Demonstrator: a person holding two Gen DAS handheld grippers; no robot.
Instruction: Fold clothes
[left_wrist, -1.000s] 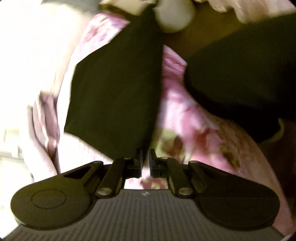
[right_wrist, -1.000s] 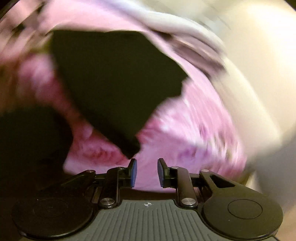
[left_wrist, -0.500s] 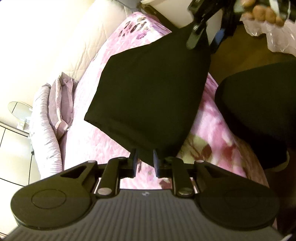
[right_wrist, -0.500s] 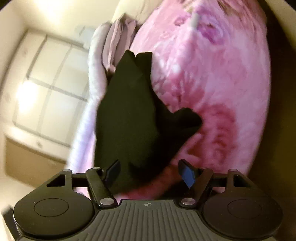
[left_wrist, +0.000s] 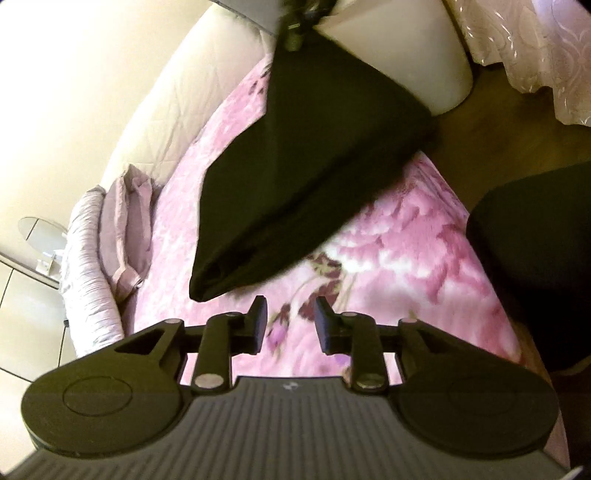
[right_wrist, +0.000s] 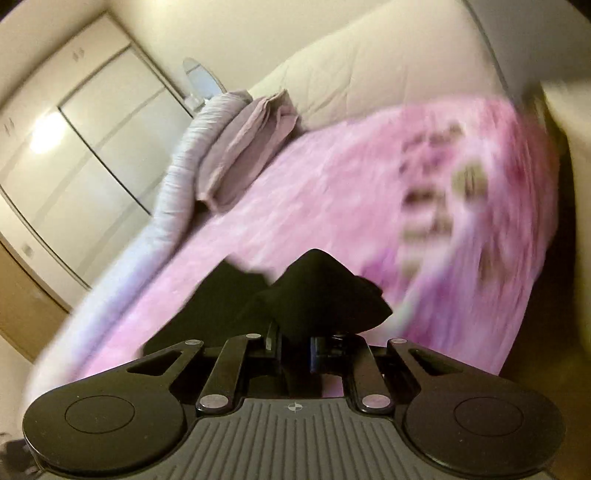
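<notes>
overhead, limp black cloth (left_wrist: 317, 147), triangular

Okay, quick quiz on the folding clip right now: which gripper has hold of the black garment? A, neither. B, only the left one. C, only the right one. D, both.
C: the right gripper is closed on a bunched part of the black garment, while the left gripper is open with only the pink floral blanket showing between its fingers.
</notes>
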